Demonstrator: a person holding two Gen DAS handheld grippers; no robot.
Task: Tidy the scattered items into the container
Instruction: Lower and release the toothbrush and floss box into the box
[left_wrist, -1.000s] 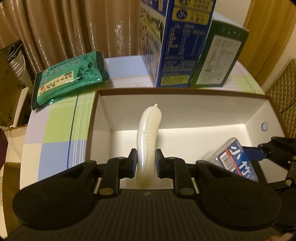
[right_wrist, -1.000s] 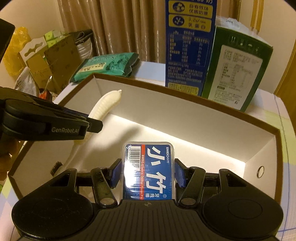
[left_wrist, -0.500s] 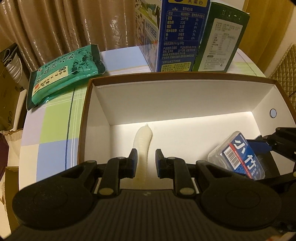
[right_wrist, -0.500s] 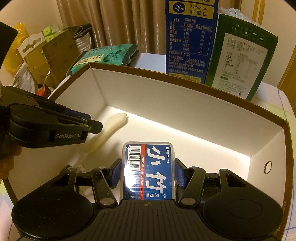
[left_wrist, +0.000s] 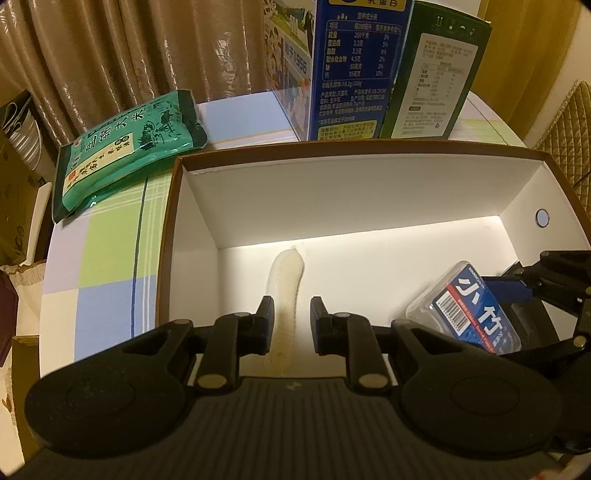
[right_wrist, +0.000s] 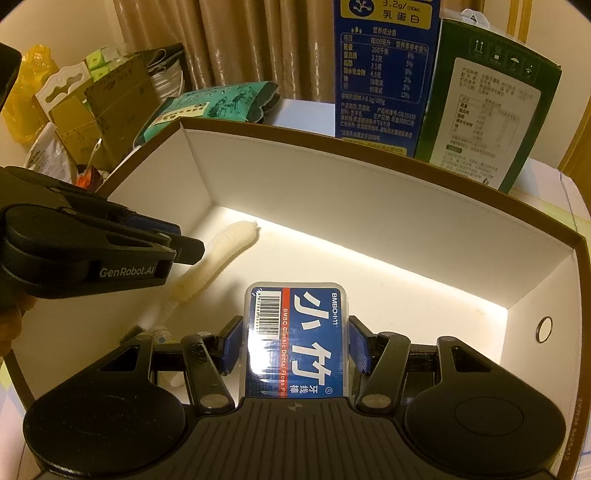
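1. Left wrist view: the left tongs (left_wrist: 289, 325) point steeply down into the box (left_wrist: 332, 184), clamped on a pale brush (left_wrist: 286, 295).
   - The brush runs straight ahead from between the pads, and its far tip lies on or just over the box floor.
   - To the right of these tongs, the right tongs (left_wrist: 517, 291) hold the floss pack (left_wrist: 467, 308) tilted inside the box.
   - Ahead and to the left, outside the box wall, a green bag (left_wrist: 125, 147) lies on the counter (left_wrist: 110, 251).
   - Beyond the far wall stand 2 cartons (left_wrist: 354, 70).

2. Right wrist view: the right tongs (right_wrist: 295, 343) are clamped on the floss pack (right_wrist: 297, 339), pads pressed on its 2 long sides, label facing up.
   - The pack sits over the near part of the floor; I cannot tell whether it touches.
   - To the left, the left tongs (right_wrist: 184, 247) reach in from the side, with the brush (right_wrist: 218, 254) lying slantwise beyond them, tip near the far wall and bristle end towards the near wall.

3. Doing the step well, as I judge it: both things are already within the walls, so the step in hand is the release.
   - Lower each until it rests on the floor before spreading the pads, so neither drops or bounces.
   - Let the brush go first, since it looks lowest. Open just enough to free it and lift straight back out along the line the tongs point, so a pad does not drag it.
   - Keep the pack clear of the brush handle, set it flat to the right, then withdraw without knocking the near wall.
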